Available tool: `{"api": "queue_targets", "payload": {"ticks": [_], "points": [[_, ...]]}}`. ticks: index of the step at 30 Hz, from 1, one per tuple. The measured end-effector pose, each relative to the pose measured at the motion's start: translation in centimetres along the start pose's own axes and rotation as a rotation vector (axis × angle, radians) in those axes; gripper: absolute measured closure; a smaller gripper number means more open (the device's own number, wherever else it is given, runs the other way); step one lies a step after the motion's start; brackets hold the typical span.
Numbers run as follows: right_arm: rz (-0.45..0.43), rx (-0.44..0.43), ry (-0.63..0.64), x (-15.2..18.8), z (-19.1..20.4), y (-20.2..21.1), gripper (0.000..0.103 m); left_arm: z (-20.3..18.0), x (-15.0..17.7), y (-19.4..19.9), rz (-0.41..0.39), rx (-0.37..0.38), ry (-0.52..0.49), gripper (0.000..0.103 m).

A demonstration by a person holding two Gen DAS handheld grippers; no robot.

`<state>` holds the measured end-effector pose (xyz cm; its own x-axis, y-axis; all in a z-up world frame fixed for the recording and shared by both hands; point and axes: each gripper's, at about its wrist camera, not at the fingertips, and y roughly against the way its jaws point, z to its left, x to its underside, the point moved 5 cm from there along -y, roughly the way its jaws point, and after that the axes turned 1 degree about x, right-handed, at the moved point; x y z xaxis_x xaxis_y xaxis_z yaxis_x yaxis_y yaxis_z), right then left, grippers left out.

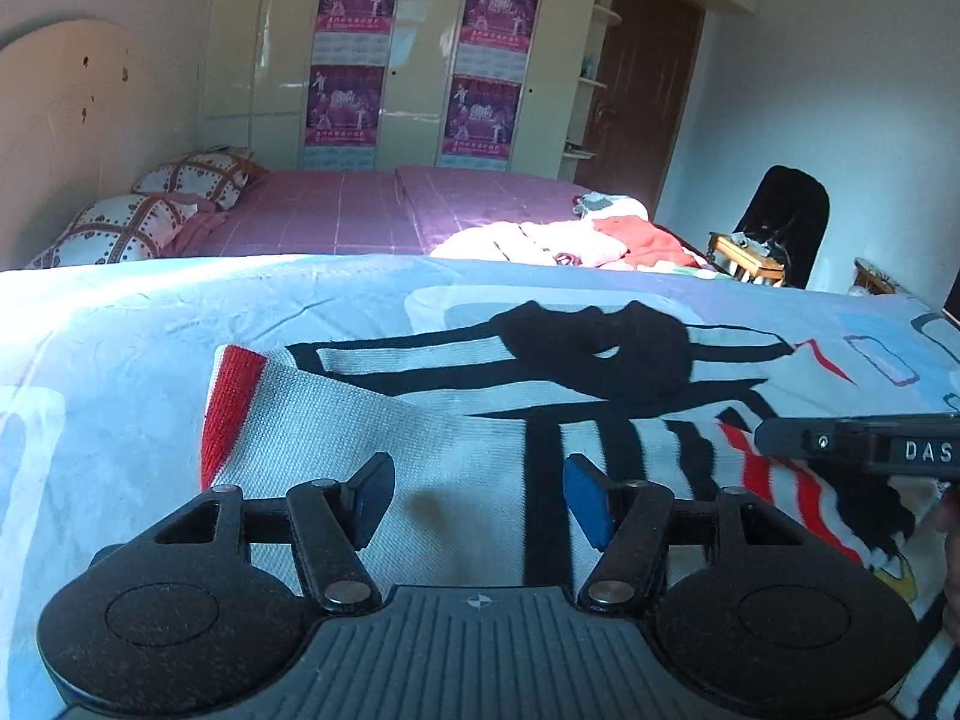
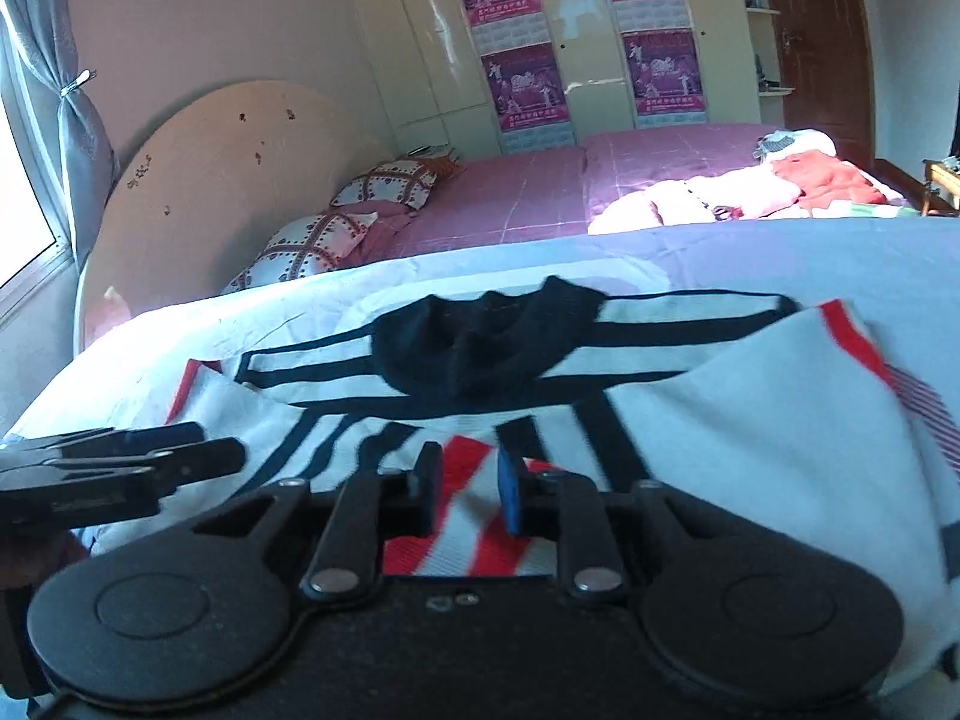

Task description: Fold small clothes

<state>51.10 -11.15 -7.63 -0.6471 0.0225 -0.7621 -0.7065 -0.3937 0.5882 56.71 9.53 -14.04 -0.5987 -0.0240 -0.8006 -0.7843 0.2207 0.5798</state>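
Sunlit bedroom, with purple posters (image 1: 354,18) on cream wardrobe doors, their print too small to read, and a brown door (image 1: 642,84) beyond. On the near bed's pale blue cover (image 1: 120,324) lay a white knit top (image 1: 456,420) with black and red stripes, spread crosswise, its black collar (image 1: 594,342) toward the far edge and a red-cuffed sleeve (image 1: 240,408) folded in. The left tongs (image 1: 477,495) hovered over it, jaws wide apart and holding nothing. The right tongs (image 2: 470,489), lettered "DAS" in the left view, stood narrowly parted over red-striped fabric; whether they pinched it could not be told. Heaped pink and red clothes (image 1: 576,237) lay on the purple bed (image 1: 336,210) behind.
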Motion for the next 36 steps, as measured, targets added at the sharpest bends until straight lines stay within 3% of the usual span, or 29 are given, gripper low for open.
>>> {"api": "queue_targets", "payload": {"ticks": [4, 9, 13, 22, 28, 30, 32, 34, 36], "points": [[0.041, 0.014, 0.034, 0.9, 1.4, -3.1, 0.084, 1.4, -0.1, -2.1, 0.018, -0.020, -0.017, 0.041], [0.031, 0.033, 0.041, 0.8, 1.2, -1.8, 0.081, 2.2, -1.7, -1.1, 0.000, -0.044, -0.012, 0.041], [0.034, 0.030, 0.035, 0.9, 0.9, -2.0, 0.082, 5.1, -2.1, -2.9, 0.051, -0.069, 0.030, 0.041], [0.011, 0.043, 0.078, 1.3, 1.3, -1.8, 0.081, 8.5, -3.0, -5.4, 0.054, -0.033, 0.072, 0.041], [0.024, 0.059, 0.085, 1.1, 1.0, -1.5, 0.083, 7.2, -3.3, -4.2, 0.046, -0.065, 0.016, 0.041], [0.011, 0.110, 0.073, 0.9, 0.1, -0.5, 0.083, 5.5, -3.5, -2.4, 0.006, -0.050, -0.013, 0.041], [0.009, 0.130, 0.026, 1.1, -1.4, 0.0, 0.083, 3.0, -3.2, -1.8, 0.015, -0.005, -0.064, 0.041], [0.007, 0.121, 0.008, 1.1, -1.6, 0.2, 0.082, 1.2, -2.4, -2.5, 0.035, -0.030, -0.138, 0.041], [0.016, 0.130, 0.056, 1.3, -1.1, 0.1, 0.082, 1.7, -1.7, -3.7, 0.062, -0.090, -0.140, 0.041]]}}
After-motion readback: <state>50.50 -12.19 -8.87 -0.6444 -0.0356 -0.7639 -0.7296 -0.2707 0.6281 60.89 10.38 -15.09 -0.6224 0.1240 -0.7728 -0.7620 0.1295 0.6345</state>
